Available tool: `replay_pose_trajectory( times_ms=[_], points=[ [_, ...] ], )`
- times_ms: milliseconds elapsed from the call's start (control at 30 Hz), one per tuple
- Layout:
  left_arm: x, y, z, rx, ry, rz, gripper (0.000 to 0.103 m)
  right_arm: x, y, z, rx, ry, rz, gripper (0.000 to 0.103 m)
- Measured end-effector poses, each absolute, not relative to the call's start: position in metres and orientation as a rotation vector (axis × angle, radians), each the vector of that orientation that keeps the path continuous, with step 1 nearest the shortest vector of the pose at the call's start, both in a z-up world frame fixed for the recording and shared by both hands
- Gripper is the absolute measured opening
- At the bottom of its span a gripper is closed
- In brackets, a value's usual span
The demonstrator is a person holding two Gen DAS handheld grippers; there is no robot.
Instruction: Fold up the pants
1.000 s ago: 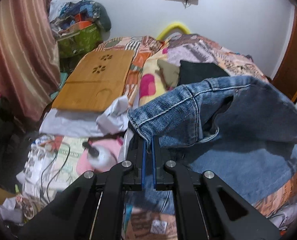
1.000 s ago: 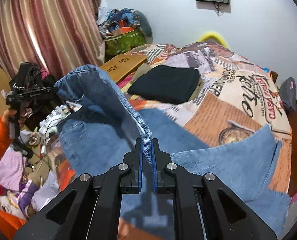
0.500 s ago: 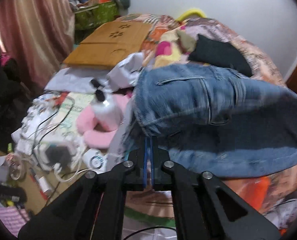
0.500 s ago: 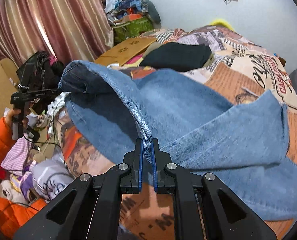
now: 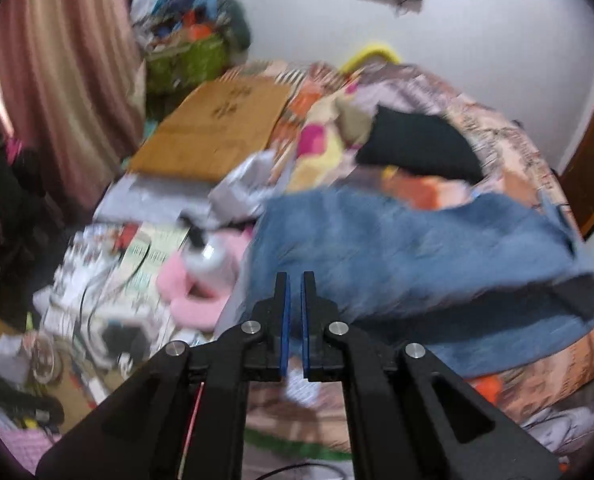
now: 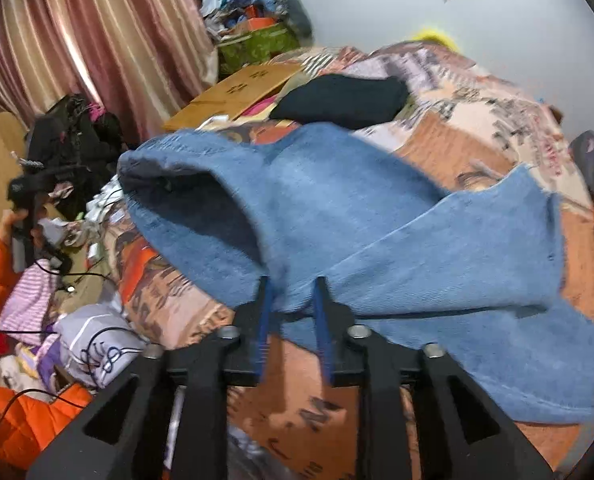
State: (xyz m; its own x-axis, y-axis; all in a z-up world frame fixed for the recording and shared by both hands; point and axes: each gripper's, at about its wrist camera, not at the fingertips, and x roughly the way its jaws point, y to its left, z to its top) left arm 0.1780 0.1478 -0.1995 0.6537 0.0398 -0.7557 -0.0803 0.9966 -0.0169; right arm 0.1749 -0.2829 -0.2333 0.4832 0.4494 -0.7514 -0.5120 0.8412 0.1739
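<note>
Left wrist view: my left gripper (image 5: 293, 280) has its jaws pressed together with nothing pinched; the jeans (image 5: 409, 256) lie on the bed (image 5: 509, 148) from twelve to three o'clock of my tips.

Right wrist view: my right gripper (image 6: 291, 286) is opening its jaws, the denim edge between them at twelve o'clock, no longer squeezed. To release well, I judge I should spread fully and back off toward six o'clock, so the fold lies undisturbed.

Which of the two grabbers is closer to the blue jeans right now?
Right. The right gripper has the edge of the jeans between its opening jaws. The left gripper is shut and empty, just short of the jeans' near edge.
</note>
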Motion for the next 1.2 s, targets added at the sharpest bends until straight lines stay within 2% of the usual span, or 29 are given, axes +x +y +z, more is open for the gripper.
replay_pose_trajectory(
  times_ms=[133,233,300,400,433,500,567,700,833,1200],
  points=[
    [0.201,0.113,-0.173,-0.041,0.816,0.003,0.007,0.182,-0.308,-0.214,-0.082,0.843,0.507,0.026],
    [0.223,0.087,-0.16,-0.039,0.806,-0.04,0.024,0.195,-0.333,-0.199,-0.08,0.808,0.428,0.026],
    [0.236,0.07,-0.152,-0.03,0.79,-0.067,0.039,0.202,-0.345,-0.191,-0.088,0.785,0.377,0.031],
    [0.26,0.04,-0.14,0.002,0.764,-0.109,0.044,0.219,-0.367,-0.179,-0.07,0.751,0.306,0.044],
    [0.265,0.033,-0.138,0.006,0.756,-0.121,0.046,0.225,-0.374,-0.176,-0.058,0.742,0.286,0.044],
    [0.277,0.019,-0.132,0.001,0.729,-0.141,0.064,0.243,-0.387,-0.174,-0.044,0.741,0.246,0.045],
    [0.291,0.001,-0.128,0.007,0.693,-0.155,0.072,0.265,-0.4,-0.176,-0.054,0.758,0.203,0.045],
    [0.32,-0.03,-0.133,0.045,0.704,-0.197,0.074,0.307,-0.421,-0.188,-0.055,0.796,0.141,0.046],
    [0.359,-0.052,-0.157,0.037,0.795,-0.236,0.076,0.348,-0.436,-0.211,0.004,0.849,0.13,0.046],
    [0.395,-0.073,-0.218,0.016,0.924,-0.244,0.076,0.425,-0.44,-0.283,0.056,1.004,0.142,0.046]
  ],
)
